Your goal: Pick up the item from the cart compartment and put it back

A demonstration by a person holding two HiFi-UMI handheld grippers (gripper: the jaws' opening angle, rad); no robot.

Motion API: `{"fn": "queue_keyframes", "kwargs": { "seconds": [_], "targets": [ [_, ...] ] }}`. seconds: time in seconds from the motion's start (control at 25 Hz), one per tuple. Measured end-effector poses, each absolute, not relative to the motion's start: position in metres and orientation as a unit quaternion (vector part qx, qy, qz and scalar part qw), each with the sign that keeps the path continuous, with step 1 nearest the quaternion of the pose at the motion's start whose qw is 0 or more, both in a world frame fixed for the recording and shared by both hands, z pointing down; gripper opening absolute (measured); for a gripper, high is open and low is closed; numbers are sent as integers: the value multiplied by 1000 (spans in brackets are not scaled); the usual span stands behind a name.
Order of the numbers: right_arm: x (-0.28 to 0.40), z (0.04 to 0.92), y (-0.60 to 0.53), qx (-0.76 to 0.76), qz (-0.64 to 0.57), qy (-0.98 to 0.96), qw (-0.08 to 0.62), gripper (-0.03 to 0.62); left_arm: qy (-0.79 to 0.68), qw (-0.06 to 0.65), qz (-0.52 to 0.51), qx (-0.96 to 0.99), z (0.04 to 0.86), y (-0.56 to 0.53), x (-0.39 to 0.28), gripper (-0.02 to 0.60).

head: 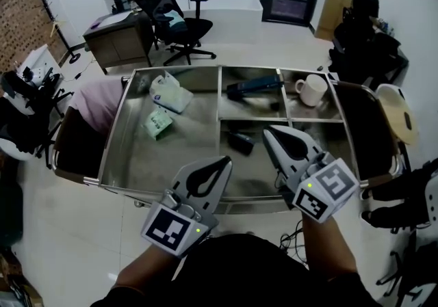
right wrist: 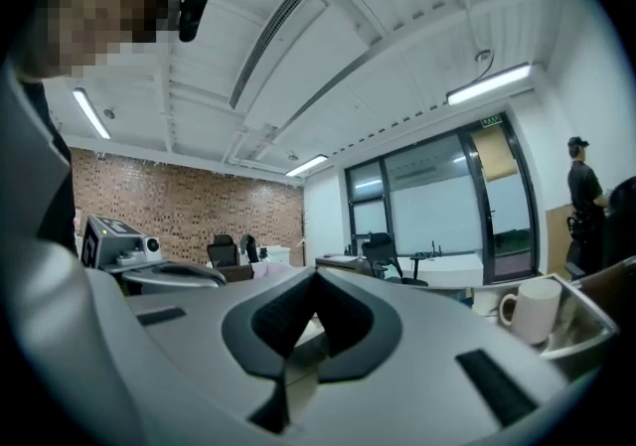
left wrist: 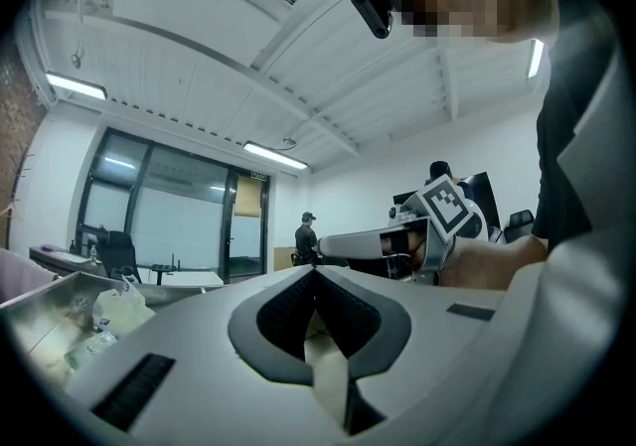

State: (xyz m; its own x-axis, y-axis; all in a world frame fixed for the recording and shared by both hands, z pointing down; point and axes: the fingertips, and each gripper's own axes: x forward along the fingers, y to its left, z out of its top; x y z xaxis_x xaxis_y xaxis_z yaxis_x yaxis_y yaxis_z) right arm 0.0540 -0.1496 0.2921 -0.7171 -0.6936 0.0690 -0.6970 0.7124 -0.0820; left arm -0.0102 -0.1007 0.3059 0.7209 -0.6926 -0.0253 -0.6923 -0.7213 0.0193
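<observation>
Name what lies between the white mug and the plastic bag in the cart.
A dark blue oblong item lies between the white mug and the plastic bag, as the head view shows.

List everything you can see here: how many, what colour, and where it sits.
Stainless steel cart with compartments: one, silver, centre of the head view.
White plastic pouch: one, white, far end of the large left compartment.
Green-and-white packet: one, same compartment, just nearer than the pouch.
Dark blue flat item: one, far middle compartment.
White ceramic mug: one, far right compartment.
Small black item: one, near middle compartment.
Black office chair: one, beyond the cart.
Person in dark clothes: one, far right.
Left gripper: grey, shut, empty, over the cart's near edge.
Right gripper: grey, shut, empty, over the near right compartments.
</observation>
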Motion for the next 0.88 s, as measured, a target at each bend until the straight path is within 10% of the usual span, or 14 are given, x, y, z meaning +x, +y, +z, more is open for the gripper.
{"fn": "queue_keyframes", "kwargs": {
  "seconds": [0.88],
  "targets": [
    [122,324,-71,424,67,-903,-20,12,-360,16,6,933,320,-61,24,0]
  ]
}}
